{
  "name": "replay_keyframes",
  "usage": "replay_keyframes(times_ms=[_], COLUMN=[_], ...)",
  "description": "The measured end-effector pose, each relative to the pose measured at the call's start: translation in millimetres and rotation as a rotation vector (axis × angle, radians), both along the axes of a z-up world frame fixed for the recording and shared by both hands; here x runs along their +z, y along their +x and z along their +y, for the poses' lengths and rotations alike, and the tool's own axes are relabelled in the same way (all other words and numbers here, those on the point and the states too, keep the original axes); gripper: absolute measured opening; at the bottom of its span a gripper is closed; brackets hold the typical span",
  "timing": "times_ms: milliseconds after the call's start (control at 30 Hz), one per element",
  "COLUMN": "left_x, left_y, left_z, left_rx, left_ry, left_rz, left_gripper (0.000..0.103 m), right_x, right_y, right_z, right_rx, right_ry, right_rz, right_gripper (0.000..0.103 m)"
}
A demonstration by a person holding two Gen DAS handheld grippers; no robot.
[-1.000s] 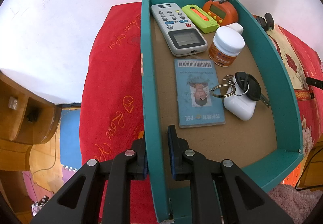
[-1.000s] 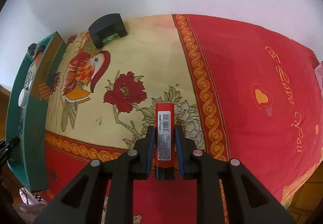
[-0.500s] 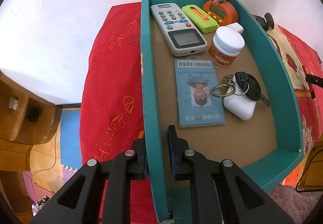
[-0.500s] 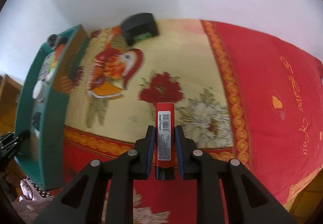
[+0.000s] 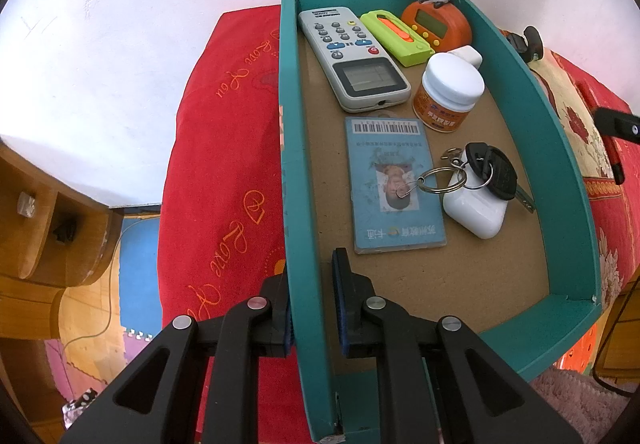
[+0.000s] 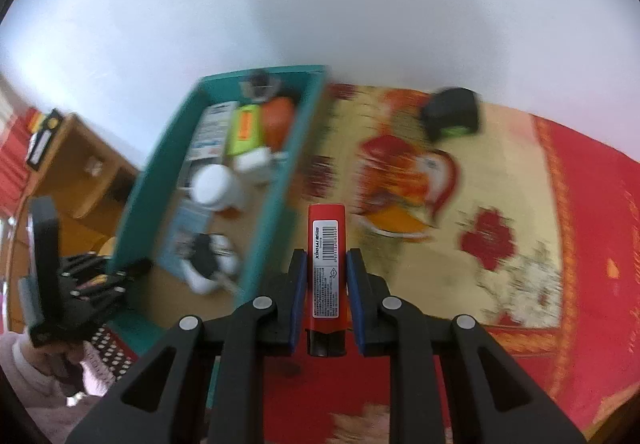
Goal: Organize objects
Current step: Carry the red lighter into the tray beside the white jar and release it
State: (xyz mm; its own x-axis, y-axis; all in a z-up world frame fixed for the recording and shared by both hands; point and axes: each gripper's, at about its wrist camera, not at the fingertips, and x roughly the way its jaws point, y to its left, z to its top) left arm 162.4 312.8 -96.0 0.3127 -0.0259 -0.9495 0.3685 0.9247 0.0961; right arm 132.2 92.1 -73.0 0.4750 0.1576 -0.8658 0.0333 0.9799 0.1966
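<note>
The left gripper (image 5: pixel 311 300) is clamped on the near wall of the teal tray (image 5: pixel 556 148). The tray holds one remote (image 5: pixel 352 56), one green cutter (image 5: pixel 396 38), one orange timer (image 5: pixel 438 24), one white-capped jar (image 5: pixel 448 92), one card (image 5: pixel 394 184) and one key bunch (image 5: pixel 480 172). The right gripper (image 6: pixel 326 298) grasps one red lighter (image 6: pixel 326 260), just beside the tray.

Smeared tray, hidden corners

The right wrist view is blurred: the teal tray (image 6: pixel 276 180) and its contents smear into colour patches, and the dark box (image 6: pixel 452 114) on the bedspread (image 6: pixel 520 204) cannot be identified. The red tube (image 6: pixel 326 268) has small print too fine to read. In the left wrist view a white block (image 5: pixel 466 55) hides behind the white-capped jar (image 5: pixel 448 92), and the key blade (image 5: pixel 524 198) lies partly under its fob.
</note>
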Motion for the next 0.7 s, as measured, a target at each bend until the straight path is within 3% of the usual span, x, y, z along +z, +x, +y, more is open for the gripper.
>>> replay_keyframes(times_ms=[267,700], left_x=[1,1], left_y=[0,2], left_z=[1,7], left_rx=[-0.004,-0.014], left_ry=[-0.006,-0.026], left_rz=[-0.001,0.003], left_gripper=[0.015,0.015], right_x=[-10,-35], right_y=[27,58], right_z=[43,67], right_rx=[0.027,-0.011], right_ry=[0.046,-0.128], right_rz=[0.024,0.081], right_gripper=[0.019,0.019])
